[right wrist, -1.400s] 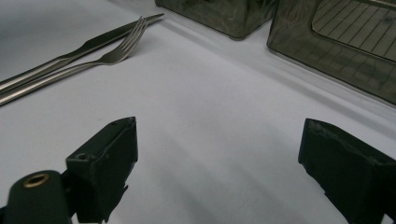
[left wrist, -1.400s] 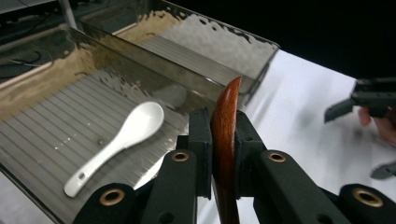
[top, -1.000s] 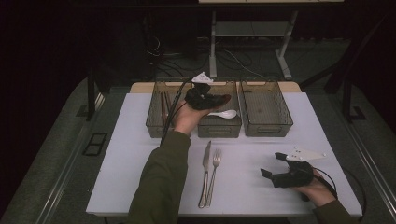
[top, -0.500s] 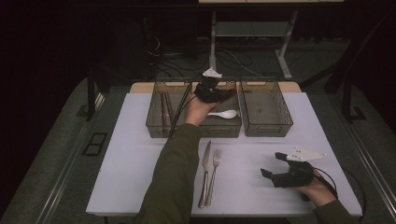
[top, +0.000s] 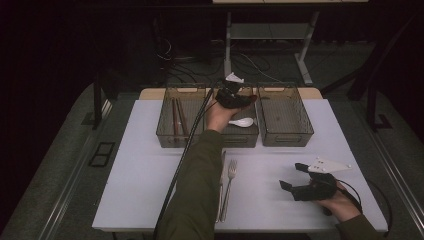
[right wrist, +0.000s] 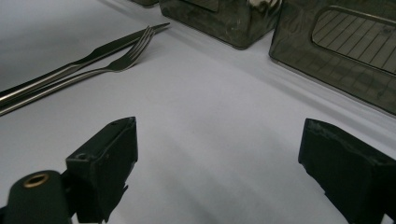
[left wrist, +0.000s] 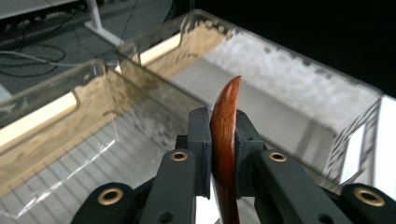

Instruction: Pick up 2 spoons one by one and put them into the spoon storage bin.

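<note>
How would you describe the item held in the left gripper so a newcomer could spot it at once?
Start at the three clear bins along the table's far edge. Above the middle one, the left gripper holds a slim reddish-brown wooden utensil edge-on between its pads. Its warm wood colour sets it apart from the white spoon below and the steel fork.

We found no legible text, label, brand, number or sign in any of the three views.
</note>
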